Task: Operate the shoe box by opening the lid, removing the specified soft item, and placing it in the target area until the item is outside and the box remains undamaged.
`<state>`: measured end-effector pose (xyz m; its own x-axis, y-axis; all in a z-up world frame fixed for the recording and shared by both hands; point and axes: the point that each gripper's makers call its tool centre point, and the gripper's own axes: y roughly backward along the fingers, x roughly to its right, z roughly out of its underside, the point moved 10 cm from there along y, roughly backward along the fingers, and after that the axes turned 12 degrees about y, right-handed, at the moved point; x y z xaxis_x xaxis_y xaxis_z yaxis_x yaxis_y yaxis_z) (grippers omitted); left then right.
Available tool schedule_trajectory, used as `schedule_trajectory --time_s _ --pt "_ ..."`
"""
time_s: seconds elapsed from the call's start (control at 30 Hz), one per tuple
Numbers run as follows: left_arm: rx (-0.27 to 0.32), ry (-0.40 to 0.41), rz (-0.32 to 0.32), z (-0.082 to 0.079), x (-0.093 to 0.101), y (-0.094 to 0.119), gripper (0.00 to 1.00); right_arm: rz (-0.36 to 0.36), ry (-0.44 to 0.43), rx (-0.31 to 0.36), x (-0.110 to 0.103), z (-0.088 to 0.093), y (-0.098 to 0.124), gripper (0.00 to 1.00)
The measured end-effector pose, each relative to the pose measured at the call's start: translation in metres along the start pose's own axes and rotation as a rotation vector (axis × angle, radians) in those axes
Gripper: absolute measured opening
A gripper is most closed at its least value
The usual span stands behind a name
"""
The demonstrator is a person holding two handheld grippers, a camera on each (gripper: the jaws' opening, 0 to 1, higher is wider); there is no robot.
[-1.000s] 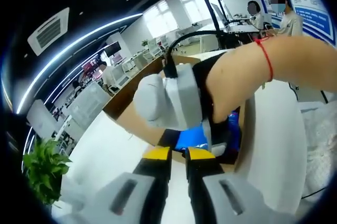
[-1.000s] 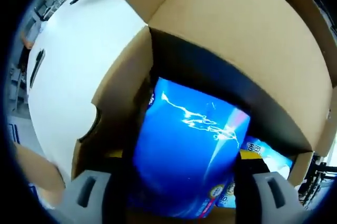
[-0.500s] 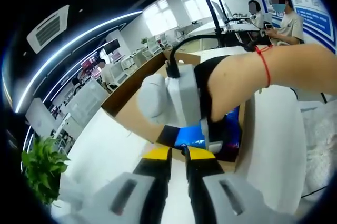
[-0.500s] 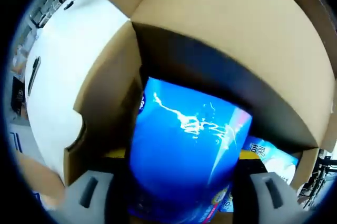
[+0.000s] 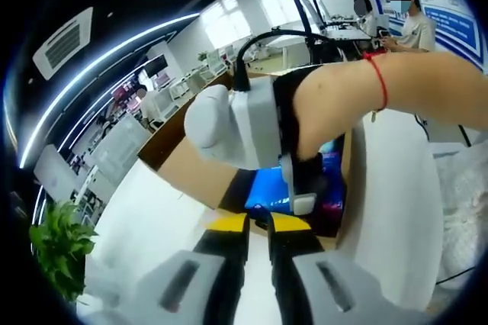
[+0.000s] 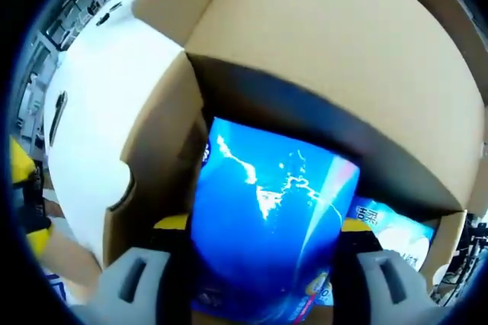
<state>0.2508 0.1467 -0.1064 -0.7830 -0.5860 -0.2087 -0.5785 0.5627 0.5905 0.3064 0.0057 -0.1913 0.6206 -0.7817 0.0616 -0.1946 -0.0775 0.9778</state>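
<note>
The right gripper [image 6: 263, 233] reaches down into the open cardboard box [image 6: 320, 73], its two fingers [image 6: 171, 223] pressed against either side of a shiny blue packet [image 6: 267, 241], which sits between them inside the box. A second packet [image 6: 389, 230] lies just beyond the far finger. The left gripper [image 5: 258, 223] has its fingers closed together, holding nothing, just in front of the box [image 5: 194, 176] on the white table [image 5: 396, 210].
</note>
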Motion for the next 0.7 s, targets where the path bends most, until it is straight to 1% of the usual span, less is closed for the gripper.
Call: schedule_trajectory --time_s 0.2,0.47,0.7 --pt "-0.013 -0.008 0.003 0.001 0.001 -0.001 0.10 0.007 0.002 0.008 -0.001 -0.002 0.005 0.71" --pt "-0.014 -0.006 0.005 0.001 0.001 -0.001 0.09 -0.007 0.001 0.018 0.001 -0.003 0.016 0.71" --pt "0.001 0.002 0.029 -0.001 0.002 -0.002 0.09 -0.019 0.008 0.043 0.004 -0.001 0.029 0.70"
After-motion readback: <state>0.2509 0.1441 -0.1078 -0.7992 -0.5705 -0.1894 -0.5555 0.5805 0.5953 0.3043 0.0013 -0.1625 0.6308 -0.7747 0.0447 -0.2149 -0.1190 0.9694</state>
